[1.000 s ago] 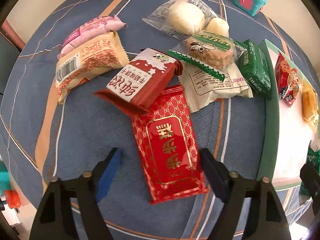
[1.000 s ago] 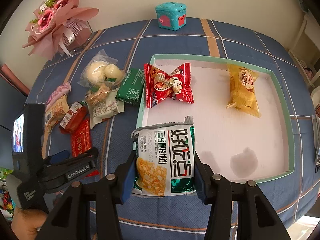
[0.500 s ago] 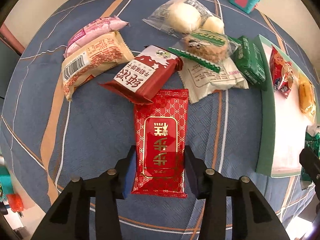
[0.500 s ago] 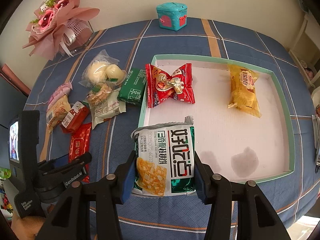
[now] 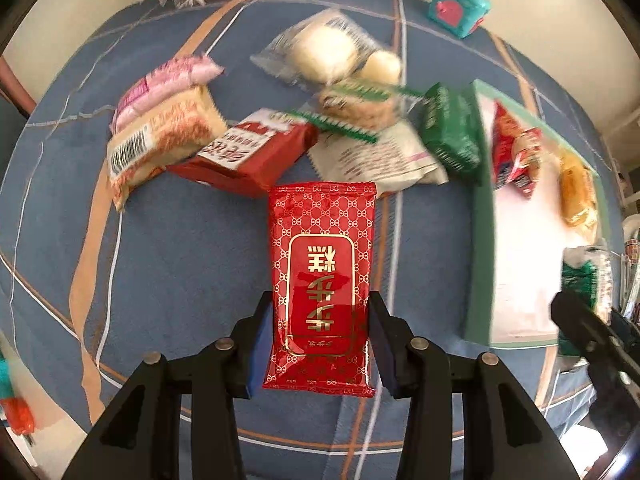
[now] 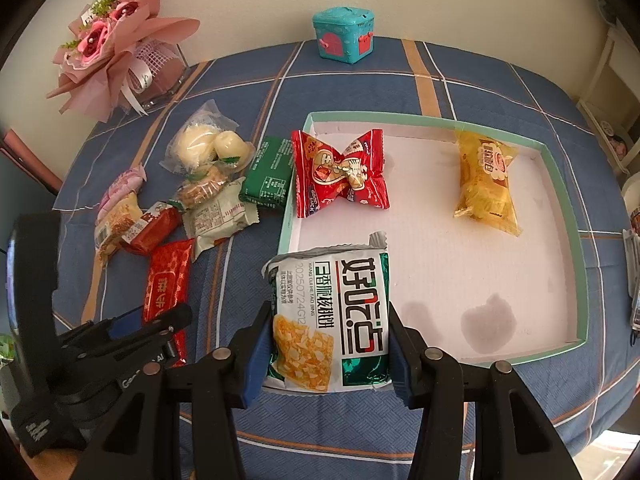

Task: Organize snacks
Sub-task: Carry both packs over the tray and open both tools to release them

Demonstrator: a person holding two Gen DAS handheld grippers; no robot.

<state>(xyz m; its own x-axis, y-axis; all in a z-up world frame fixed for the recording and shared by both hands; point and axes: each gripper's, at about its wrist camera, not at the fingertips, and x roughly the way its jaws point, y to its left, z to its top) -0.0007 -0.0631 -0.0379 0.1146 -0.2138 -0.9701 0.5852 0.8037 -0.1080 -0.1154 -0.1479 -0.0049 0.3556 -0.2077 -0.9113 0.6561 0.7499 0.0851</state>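
My left gripper (image 5: 320,344) is shut on a flat red packet with gold lettering (image 5: 322,276) and holds it just above the blue cloth; the same packet (image 6: 168,284) shows at the left of the right wrist view. My right gripper (image 6: 330,348) is shut on a green and white biscuit packet (image 6: 332,316) over the near left corner of the green-rimmed white tray (image 6: 568,216). In the tray lie a red twisted candy pack (image 6: 340,174) and a yellow cake pack (image 6: 486,180). Several loose snacks sit left of the tray, among them a dark green packet (image 6: 270,174).
A pink paper bouquet (image 6: 116,40) in a clear box stands at the back left. A teal toy chest (image 6: 344,34) sits at the table's far edge. A dark stain (image 6: 488,320) marks the tray's near right floor. The left gripper's body (image 6: 80,344) fills the lower left.
The left jaws closed on the red packet and lifted it off the cloth toward the camera. The right gripper and its biscuit packet kept still.
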